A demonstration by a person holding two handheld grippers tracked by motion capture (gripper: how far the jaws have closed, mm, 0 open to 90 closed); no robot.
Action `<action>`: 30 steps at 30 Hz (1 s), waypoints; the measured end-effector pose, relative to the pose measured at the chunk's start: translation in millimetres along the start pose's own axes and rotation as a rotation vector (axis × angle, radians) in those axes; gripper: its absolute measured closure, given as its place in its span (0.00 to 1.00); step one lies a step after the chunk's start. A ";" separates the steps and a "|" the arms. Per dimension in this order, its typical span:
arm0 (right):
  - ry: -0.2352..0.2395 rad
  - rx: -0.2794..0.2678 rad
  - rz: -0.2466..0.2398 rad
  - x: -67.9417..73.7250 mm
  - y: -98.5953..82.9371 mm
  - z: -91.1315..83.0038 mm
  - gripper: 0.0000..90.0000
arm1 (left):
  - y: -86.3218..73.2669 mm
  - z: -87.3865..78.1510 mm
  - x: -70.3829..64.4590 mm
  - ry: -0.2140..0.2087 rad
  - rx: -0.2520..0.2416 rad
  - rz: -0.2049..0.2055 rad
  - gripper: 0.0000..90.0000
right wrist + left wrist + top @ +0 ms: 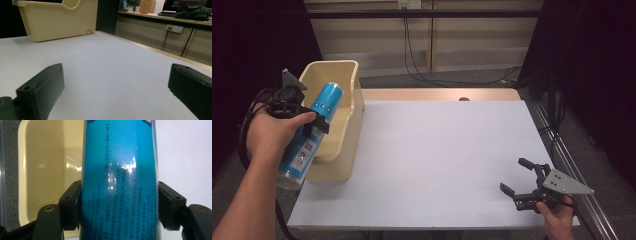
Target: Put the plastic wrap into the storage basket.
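My left hand-held gripper (pixel 314 121) is clamped on a blue can (pixel 311 134), one jaw pressed to each side of it around its middle. The can is tilted, its top leaning up and away from me, its silver base hanging low beside my left forearm. Just beyond and to the right of that hand-held gripper sits a cream bin (pixel 353 107) on the surface (pixel 437 155); the can's upper end lies over the bin's open top, though I cannot quite tell whether it touches the rim. Well off to the right, my right hand-held gripper (pixel 518 176) rests low near the surface's near edge, its jaws spread wide with nothing between them but bare surface.
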State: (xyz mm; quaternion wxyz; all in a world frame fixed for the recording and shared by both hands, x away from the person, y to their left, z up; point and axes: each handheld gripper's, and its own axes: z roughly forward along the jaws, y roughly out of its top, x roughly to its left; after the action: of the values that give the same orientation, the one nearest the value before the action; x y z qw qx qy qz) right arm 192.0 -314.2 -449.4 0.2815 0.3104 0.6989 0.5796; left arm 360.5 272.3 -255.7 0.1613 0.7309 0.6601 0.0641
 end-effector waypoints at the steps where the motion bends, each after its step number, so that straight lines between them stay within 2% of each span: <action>1: 0.000 0.000 0.000 0.0 0.0 0.0 0.00 | 0.0 0.0 0.0 0.000 0.000 0.000 0.36; 6: -0.001 0.003 -0.004 -0.4 -0.4 0.0 0.00 | 3.5 12.1 -2.7 -0.003 0.004 0.000 0.36; 7: -0.001 0.003 -0.004 -0.5 -0.5 -0.1 0.00 | 4.1 14.2 -4.2 -0.005 0.003 -0.010 0.36; 8: -0.002 0.002 -0.002 -0.5 -0.5 -0.1 0.00 | 5.1 15.7 -4.2 -0.006 0.011 0.002 0.36; 11: -0.003 0.001 0.000 -0.9 -0.5 -0.6 0.00 | 6.6 20.9 -5.7 -0.011 0.018 0.002 0.36; 12: -0.003 -0.001 -0.001 -1.2 -0.6 -0.8 0.00 | 6.9 22.4 -6.8 -0.008 0.017 -0.008 0.36; 30: 0.004 0.003 -0.004 -0.6 -0.8 0.2 0.00 | 11.3 29.1 -6.6 0.006 0.036 -0.007 0.36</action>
State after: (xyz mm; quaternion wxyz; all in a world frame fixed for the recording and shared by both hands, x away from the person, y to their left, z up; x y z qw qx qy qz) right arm 192.4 -314.7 -450.2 0.2808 0.3084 0.7008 0.5788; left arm 379.3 260.6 -278.6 0.1463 0.7310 0.6643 0.0540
